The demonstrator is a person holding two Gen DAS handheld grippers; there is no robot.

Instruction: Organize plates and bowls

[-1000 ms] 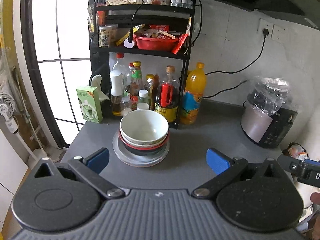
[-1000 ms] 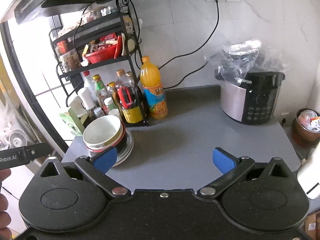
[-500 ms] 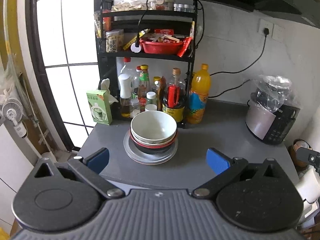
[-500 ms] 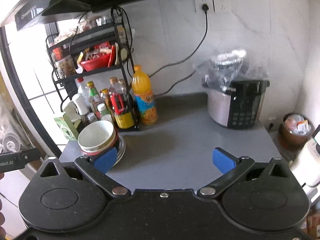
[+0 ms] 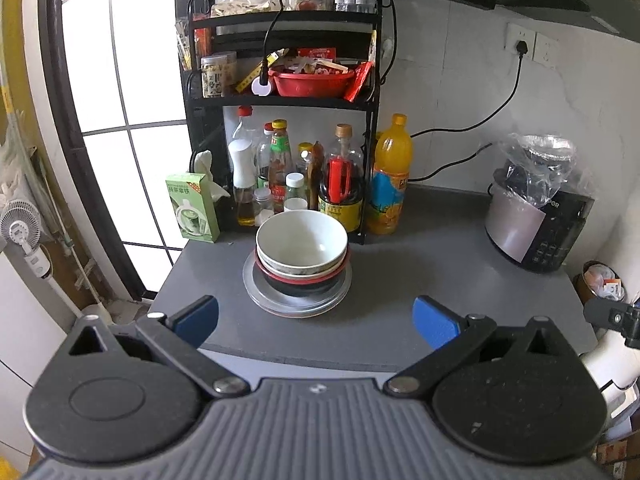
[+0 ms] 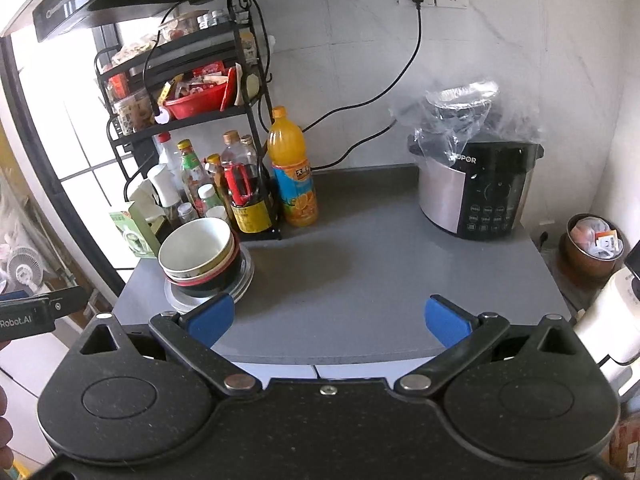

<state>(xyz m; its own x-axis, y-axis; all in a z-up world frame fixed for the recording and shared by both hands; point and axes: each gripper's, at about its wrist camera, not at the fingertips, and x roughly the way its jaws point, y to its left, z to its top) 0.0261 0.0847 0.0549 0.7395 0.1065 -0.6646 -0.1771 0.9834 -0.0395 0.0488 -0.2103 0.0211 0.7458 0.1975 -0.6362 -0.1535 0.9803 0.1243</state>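
Bowls (image 5: 301,246) stacked on plates (image 5: 298,300) (grey counter (image 5: 420,264)); both grippers — left gripper (image 5: 316,318), right gripper (image 6: 328,318) — gape empty.

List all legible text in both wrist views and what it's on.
"SUPOR", first letter partly hidden by plastic: front of the rice cooker.
"Robot.AI": side of the left hand-held gripper, seen at the right wrist view's edge.
Juice bottle label, green box, sauce bottle labels, range hood brand and cooker buttons carry print too small or blurred to read.
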